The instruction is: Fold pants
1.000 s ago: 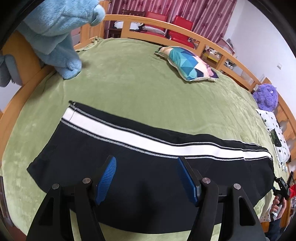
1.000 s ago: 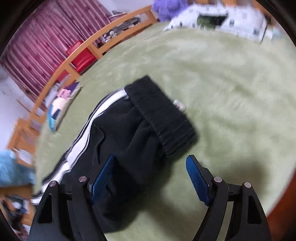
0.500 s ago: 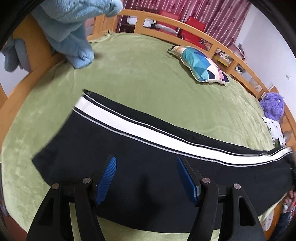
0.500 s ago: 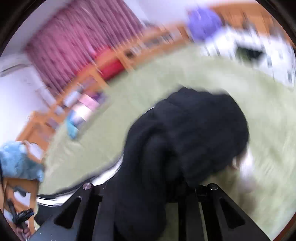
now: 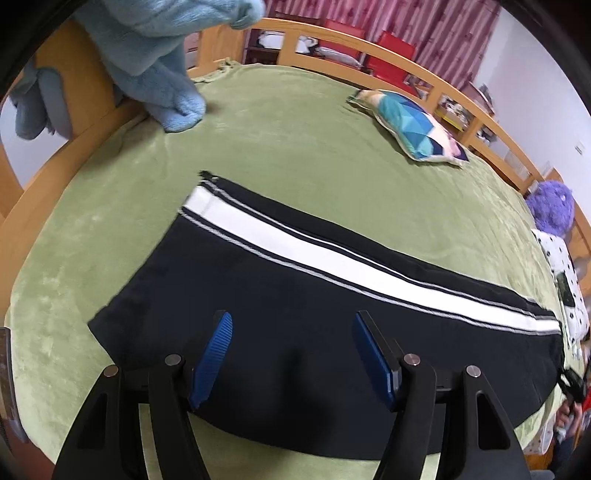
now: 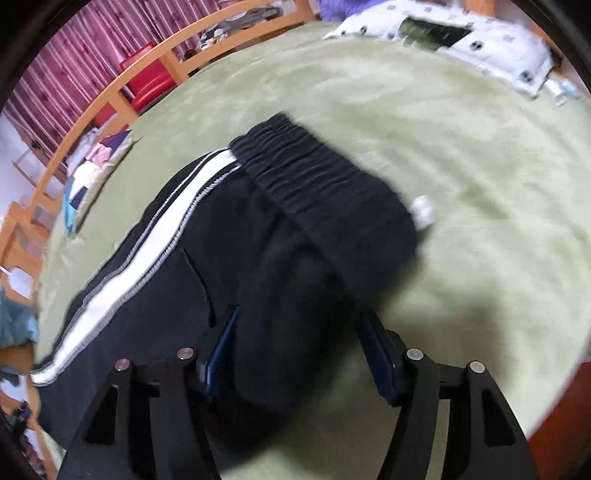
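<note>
A green plush blanket (image 5: 295,122) covers a bed with a light wooden rail (image 5: 332,33) curving along the top of the left wrist frame. Beyond the rail hang dark red striped curtains (image 5: 443,26), with red chairs (image 5: 391,48) in front (two at least). A white wall (image 5: 535,74) fills the upper right. The right wrist view shows the same rail at upper left.

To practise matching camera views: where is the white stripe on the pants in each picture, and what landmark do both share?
Left wrist view: the white stripe runs from centre-left down to the right edge, above the tool.
Right wrist view: the stripe runs from the waistband down to the lower left.
Shared landmark: the patterned pillow by the bed rail.
</note>
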{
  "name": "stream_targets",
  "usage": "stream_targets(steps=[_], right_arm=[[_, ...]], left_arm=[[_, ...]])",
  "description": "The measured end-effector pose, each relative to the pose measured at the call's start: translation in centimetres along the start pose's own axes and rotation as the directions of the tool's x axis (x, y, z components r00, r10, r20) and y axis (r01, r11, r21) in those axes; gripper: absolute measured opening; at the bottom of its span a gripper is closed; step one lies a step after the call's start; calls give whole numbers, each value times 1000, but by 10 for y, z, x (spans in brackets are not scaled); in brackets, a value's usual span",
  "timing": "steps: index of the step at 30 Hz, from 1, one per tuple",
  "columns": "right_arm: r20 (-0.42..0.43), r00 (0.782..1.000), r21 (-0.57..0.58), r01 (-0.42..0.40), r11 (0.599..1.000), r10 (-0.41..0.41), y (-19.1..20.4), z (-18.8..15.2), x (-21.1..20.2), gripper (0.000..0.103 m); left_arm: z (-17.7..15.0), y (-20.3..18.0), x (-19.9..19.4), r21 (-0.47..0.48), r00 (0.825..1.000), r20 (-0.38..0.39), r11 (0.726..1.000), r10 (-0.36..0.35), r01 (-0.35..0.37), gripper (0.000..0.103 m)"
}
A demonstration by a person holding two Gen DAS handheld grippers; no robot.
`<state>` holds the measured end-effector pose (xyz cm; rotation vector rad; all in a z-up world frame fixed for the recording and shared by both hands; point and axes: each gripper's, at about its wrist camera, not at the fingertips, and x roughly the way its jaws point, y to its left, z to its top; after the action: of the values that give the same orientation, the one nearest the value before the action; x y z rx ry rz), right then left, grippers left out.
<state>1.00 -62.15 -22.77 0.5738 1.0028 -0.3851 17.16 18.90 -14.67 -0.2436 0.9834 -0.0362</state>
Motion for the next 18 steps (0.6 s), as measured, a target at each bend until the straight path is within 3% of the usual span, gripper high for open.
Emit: stream_targets(steps=[2, 6, 12, 17, 18], right_arm=[[3, 999, -30, 38, 999, -38, 5, -4, -17, 64], [94, 986, -110, 147, 983, -137, 24, 0, -49, 64], [159, 981, -165, 138, 977, -112, 84, 22, -54, 64], [173, 982, -178, 104, 979, -73, 127, 24, -39, 64], [172, 983, -178, 97, 979, -66, 133, 23, -34, 64]], left_arm=[[6, 8, 8, -2, 1000, 2, 1000, 22, -22, 66], [32, 16, 27, 49, 997, 33, 997, 63, -65, 66], [79, 35, 54, 78, 991, 70, 990, 115, -120, 62], [102, 46, 94, 74, 994, 6, 991, 109, -109, 61], [102, 47, 100, 65, 995, -7, 993, 96, -95, 54]])
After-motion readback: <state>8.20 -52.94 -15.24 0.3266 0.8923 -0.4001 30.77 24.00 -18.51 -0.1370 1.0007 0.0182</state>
